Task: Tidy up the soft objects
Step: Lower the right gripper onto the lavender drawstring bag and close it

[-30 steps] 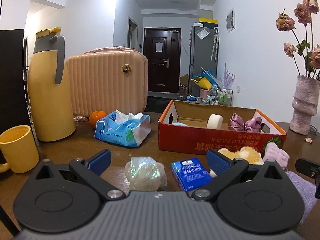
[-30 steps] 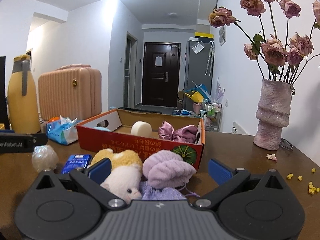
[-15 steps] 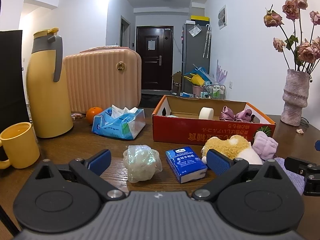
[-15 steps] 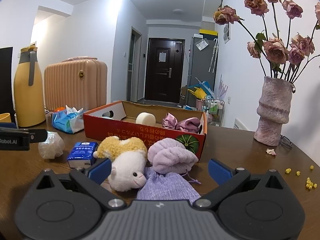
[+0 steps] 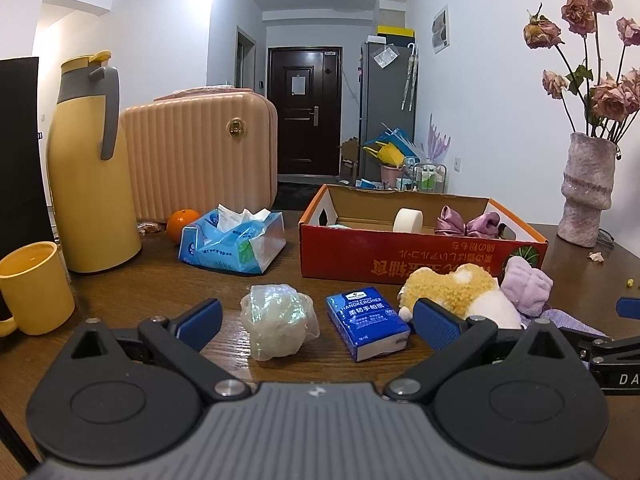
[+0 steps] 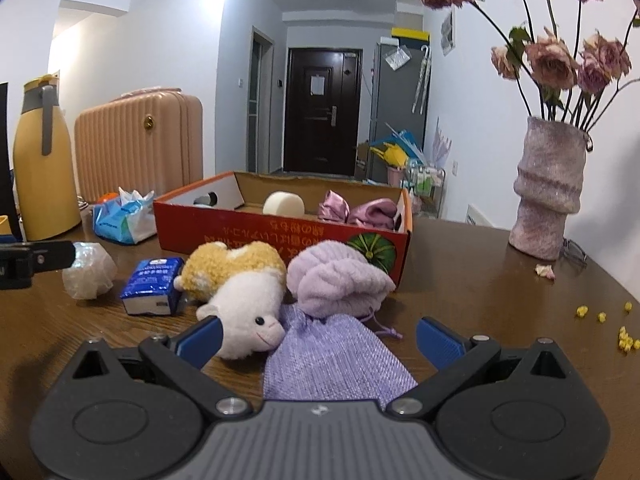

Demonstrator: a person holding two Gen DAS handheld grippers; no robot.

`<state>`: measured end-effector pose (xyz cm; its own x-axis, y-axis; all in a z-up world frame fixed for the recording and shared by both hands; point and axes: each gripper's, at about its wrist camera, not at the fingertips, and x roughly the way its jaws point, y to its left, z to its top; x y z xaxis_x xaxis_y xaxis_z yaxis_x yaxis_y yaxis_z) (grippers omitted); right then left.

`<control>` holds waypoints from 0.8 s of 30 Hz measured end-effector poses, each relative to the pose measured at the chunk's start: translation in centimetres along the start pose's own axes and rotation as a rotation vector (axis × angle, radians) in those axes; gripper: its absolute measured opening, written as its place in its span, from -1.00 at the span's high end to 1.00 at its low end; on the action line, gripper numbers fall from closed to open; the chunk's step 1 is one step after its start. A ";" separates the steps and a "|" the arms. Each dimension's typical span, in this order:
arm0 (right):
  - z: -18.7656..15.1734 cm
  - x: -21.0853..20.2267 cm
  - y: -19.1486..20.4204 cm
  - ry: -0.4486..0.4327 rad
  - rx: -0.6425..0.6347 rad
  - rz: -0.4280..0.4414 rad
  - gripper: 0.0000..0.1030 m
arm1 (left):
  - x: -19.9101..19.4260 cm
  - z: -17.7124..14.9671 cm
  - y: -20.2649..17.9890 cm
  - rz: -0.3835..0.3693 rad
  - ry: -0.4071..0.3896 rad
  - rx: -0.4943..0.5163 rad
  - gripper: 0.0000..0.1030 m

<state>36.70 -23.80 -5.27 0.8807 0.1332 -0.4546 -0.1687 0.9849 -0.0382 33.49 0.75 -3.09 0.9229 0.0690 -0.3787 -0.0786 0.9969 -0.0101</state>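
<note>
A red cardboard box point(image 5: 416, 264) point(image 6: 256, 228) holds a white roll point(image 5: 408, 220) and a pink satin bow point(image 5: 468, 222). In front of it lie a crinkled plastic-wrapped lump point(image 5: 278, 320), a blue handkerchief pack point(image 5: 366, 322), a yellow-and-white plush toy point(image 6: 240, 284), a lilac fluffy bundle point(image 6: 336, 280) and a purple knit pouch point(image 6: 336, 356). My left gripper point(image 5: 316, 320) is open, with the lump and the pack just beyond its fingers. My right gripper point(image 6: 318, 338) is open over the pouch, the plush by its left finger.
A yellow mug point(image 5: 32, 288), yellow thermos point(image 5: 90, 168), peach suitcase point(image 5: 200, 156), orange point(image 5: 182, 220) and blue tissue pack point(image 5: 234, 240) stand at the left. A vase of dried roses point(image 6: 548, 196) stands right, with yellow crumbs point(image 6: 608, 324) on the wooden table.
Both grippers have pulled back and risen slightly from the objects, so more of the table and the pouch shows. Nothing was gripped and the objects have not moved.
</note>
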 end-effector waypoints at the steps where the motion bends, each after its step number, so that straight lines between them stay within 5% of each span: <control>1: -0.1 0.2 0.0 0.011 0.004 0.001 -1.00 | 0.0 0.0 0.0 0.000 0.002 0.000 -1.00; 12: -1.1 3.3 -1.0 0.168 0.054 -0.028 -0.88 | 0.3 -0.3 -0.3 -0.012 0.026 0.011 -1.00; 15: -1.3 3.7 -1.5 0.195 0.083 -0.008 -0.58 | 0.4 -0.3 -0.3 -0.013 0.031 0.009 -1.00; 17: -1.4 3.7 -1.8 0.200 0.110 0.030 -0.06 | 0.5 -0.3 -0.3 -0.014 0.034 0.008 -1.00; 19: -1.4 3.6 -2.0 0.195 0.133 0.061 0.19 | 0.5 -0.4 -0.3 -0.014 0.037 0.007 -1.00; 24: -1.2 2.8 -1.6 0.152 0.128 0.054 0.29 | 0.5 -0.4 -0.2 -0.016 0.041 0.006 -1.00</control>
<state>38.89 -25.19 -7.49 0.7931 0.1778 -0.5826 -0.1479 0.9840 0.0989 33.85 0.52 -3.68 0.9079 0.0518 -0.4160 -0.0621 0.9980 -0.0111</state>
